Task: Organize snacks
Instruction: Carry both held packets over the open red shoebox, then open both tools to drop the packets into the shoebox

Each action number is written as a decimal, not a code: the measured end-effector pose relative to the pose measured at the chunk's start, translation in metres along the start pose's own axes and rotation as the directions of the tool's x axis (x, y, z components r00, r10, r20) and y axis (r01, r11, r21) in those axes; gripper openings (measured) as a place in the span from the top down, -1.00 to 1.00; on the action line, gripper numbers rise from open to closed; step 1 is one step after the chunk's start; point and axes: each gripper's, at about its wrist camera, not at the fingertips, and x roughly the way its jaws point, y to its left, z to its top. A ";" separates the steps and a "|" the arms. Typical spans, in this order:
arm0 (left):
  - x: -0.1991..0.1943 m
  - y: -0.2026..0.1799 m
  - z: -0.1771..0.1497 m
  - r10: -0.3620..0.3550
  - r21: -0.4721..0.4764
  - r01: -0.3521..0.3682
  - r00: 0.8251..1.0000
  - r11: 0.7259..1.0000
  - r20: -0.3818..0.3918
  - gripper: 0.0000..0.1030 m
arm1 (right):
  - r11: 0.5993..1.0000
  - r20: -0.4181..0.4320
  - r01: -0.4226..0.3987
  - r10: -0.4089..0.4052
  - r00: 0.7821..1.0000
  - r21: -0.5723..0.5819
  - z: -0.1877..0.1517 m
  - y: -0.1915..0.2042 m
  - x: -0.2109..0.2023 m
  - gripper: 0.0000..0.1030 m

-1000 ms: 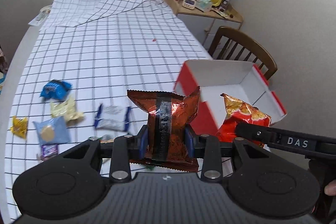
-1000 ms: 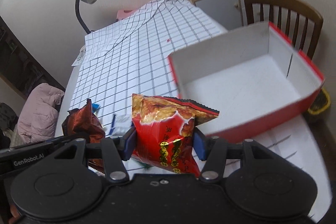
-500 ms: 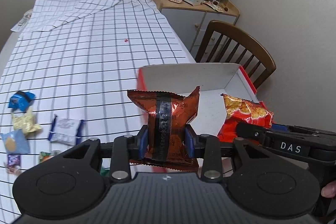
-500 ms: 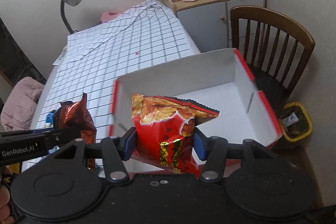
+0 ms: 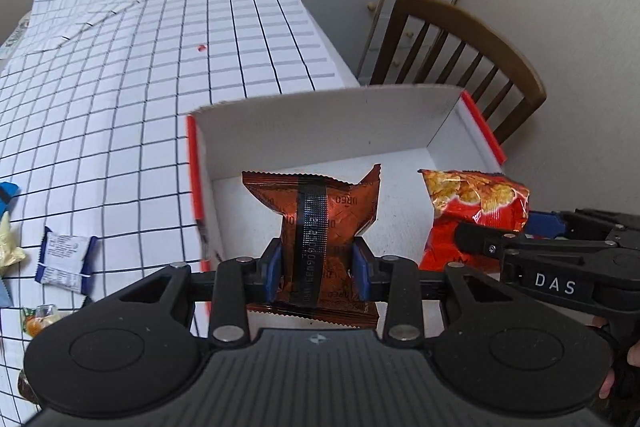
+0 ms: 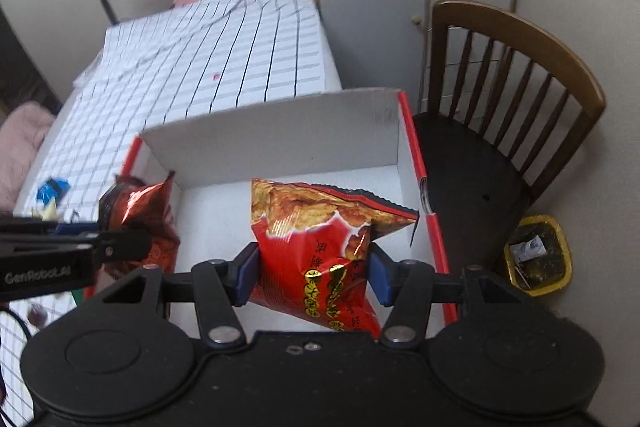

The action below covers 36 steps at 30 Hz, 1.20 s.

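A: What do we hold in the left gripper [image 5: 318,269]?

B: Its blue pads clamp a copper-brown foil snack packet [image 5: 320,223], centre frame, above the white floor of the red-walled cardboard box [image 5: 320,119].

A: And the right gripper [image 6: 312,275]?

B: We pinch a crinkled red chip bag [image 6: 320,255] there, also over the box. More small wrapped snacks [image 5: 64,259] lie at lower left on the checked tablecloth [image 5: 140,67].

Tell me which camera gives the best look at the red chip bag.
The right wrist view: the red chip bag fills the centre, front print visible, clamped in the right gripper. The left wrist view shows it only at the right, its lower part hidden behind that gripper's finger.
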 end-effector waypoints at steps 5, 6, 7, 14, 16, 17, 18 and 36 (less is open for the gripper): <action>0.027 -0.008 0.001 0.033 0.025 -0.032 0.998 0.999 -0.050 0.33 | 1.000 -0.056 -0.008 0.006 0.998 -0.024 0.002 -0.006 0.024 -0.06; 0.031 -0.010 0.001 0.040 0.032 -0.038 0.997 0.999 -0.058 0.33 | 1.000 -0.066 -0.009 0.007 0.998 -0.028 0.003 -0.006 0.028 -0.06; 0.035 -0.011 0.000 0.046 0.041 -0.043 0.997 0.998 -0.067 0.33 | 0.999 -0.075 -0.012 0.010 0.997 -0.034 0.002 -0.007 0.032 -0.06; 0.058 -0.015 -0.003 0.093 0.077 -0.085 0.989 0.993 -0.112 0.33 | 0.996 -0.110 -0.028 0.018 0.994 -0.089 0.000 -0.002 0.047 -0.07; 0.061 -0.015 -0.005 0.089 0.080 -0.080 0.988 0.994 -0.123 0.31 | 0.993 -0.112 -0.017 0.005 0.994 -0.113 0.000 0.001 0.049 -0.08; 0.063 -0.015 -0.005 0.090 0.081 -0.080 0.988 0.994 -0.128 0.31 | 0.992 -0.114 -0.019 0.004 0.993 -0.125 0.001 0.003 0.050 -0.08; 0.064 -0.015 -0.005 0.092 0.082 -0.082 0.987 0.993 -0.131 0.31 | 0.991 -0.120 -0.022 0.006 0.993 -0.129 0.001 0.003 0.051 -0.10; 0.035 -0.010 -0.008 0.028 0.046 -0.026 0.998 0.999 -0.060 0.04 | 0.991 -0.089 -0.057 0.047 0.995 -0.117 0.001 0.000 0.028 -0.45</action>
